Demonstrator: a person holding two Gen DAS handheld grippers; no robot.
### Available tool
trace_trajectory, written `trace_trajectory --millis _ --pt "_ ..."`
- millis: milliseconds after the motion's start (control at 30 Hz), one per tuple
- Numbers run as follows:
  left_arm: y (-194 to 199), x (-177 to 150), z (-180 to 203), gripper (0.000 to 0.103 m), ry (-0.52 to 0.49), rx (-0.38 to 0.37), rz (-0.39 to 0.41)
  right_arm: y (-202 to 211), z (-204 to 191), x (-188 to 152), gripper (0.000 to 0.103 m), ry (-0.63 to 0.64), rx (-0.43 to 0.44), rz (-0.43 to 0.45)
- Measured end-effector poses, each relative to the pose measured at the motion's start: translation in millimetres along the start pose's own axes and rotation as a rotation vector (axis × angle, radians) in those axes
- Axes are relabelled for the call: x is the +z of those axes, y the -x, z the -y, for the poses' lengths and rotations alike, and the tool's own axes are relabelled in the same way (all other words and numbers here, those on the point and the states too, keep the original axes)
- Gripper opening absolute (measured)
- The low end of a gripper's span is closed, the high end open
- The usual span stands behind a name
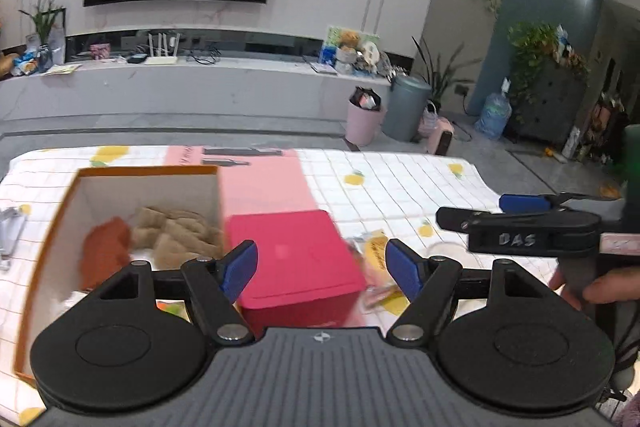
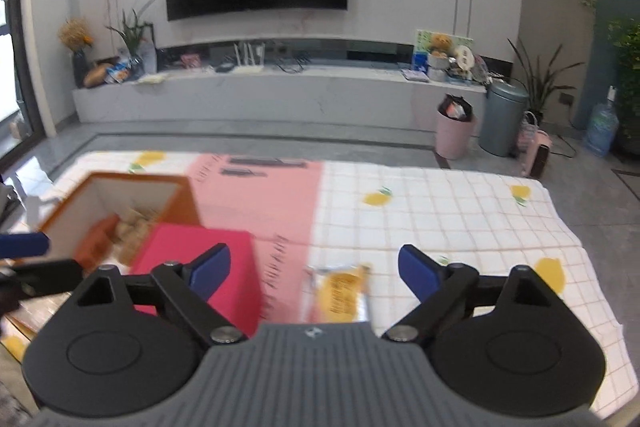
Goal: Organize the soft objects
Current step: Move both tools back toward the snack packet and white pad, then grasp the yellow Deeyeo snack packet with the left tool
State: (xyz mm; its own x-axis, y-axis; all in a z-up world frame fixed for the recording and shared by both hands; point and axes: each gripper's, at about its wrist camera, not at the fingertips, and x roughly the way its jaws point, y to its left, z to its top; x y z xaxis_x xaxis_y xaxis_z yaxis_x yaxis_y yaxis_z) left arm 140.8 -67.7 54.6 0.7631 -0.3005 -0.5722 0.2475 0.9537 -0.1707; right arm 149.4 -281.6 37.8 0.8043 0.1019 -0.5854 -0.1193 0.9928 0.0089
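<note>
Lying just right of the red box [image 2: 200, 267], packet [image 2: 340, 297] runs lengthwise between empty, spread right tongs [image 2: 314, 273]; left tongs [image 1: 320, 267] also gape, farther off.

orange box [image 1: 52, 227]: open top, white inside, orange outside; stands on the checked cloth at the left, just beside the pink box
beige soft item [image 1: 176, 235]: crumpled cloth-like heap, lies inside orange box, toward its right wall
rust-orange soft item [image 1: 105, 247]: bunched, inside orange box, left of and touching the beige one
pink box [image 1: 296, 259]: closed, plain magenta lid, sits right of orange box
yellow packet [image 2: 344, 297]: flat wrapper, blurred print, lies on cloth just right of pink box
</note>
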Motion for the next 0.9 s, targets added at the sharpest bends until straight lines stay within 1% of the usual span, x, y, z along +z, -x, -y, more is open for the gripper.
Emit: trace_trajectory --millis 67,133,233,300,433,500,600,633,767,833,900 --pt "-13.9 1.0 13.0 0.086 -0.017 0.003 -0.019 -9.5 20.8 -12.1 0.092 -0.03 0.001 -0.01" --pt "-29.4 1.3 26.9 0.086 -0.034 0.008 -0.044 -24.3 45.2 -24.9 0.092 -0.094 -0.013 -0.032" --pt "-54.1 -0.1 48.8 0.086 -0.082 0.024 -0.087 -48.4 80.5 -44.7 0.092 -0.191 -0.043 -0.116" --pt "-67.3 -4.0 65.5 0.086 -0.096 0.028 -0.091 -60.5 105.7 -56.6 0.092 -0.244 -0.071 -0.151" --pt "-98.7 -10.0 93.9 0.086 -0.11 0.015 -0.126 -86.6 141.1 -70.0 0.092 -0.294 -0.114 -0.217" --pt "-116.3 -10.8 107.0 0.086 -0.126 0.014 -0.142 -98.1 150.8 -74.2 0.093 -0.297 -0.116 -0.242" --pt "-142.4 -12.9 119.4 0.086 -0.154 0.026 -0.147 -115.8 156.5 -81.3 0.096 -0.259 -0.112 -0.256" --pt "-152.9 -13.1 122.0 0.086 -0.161 0.028 -0.165 -122.9 157.8 -84.9 0.096 -0.254 -0.111 -0.272" --pt "-178.4 -14.8 126.3 0.086 -0.151 0.032 -0.196 -147.2 157.1 -92.8 0.096 -0.244 -0.081 -0.337" --pt "-190.8 -15.8 128.5 0.086 -0.147 0.042 -0.199 -154.1 155.8 -92.5 0.096 -0.265 -0.057 -0.34" --pt "-203.8 -15.7 130.5 0.086 -0.153 0.053 -0.219 -158.2 155.6 -90.8 0.099 -0.317 -0.055 -0.331"
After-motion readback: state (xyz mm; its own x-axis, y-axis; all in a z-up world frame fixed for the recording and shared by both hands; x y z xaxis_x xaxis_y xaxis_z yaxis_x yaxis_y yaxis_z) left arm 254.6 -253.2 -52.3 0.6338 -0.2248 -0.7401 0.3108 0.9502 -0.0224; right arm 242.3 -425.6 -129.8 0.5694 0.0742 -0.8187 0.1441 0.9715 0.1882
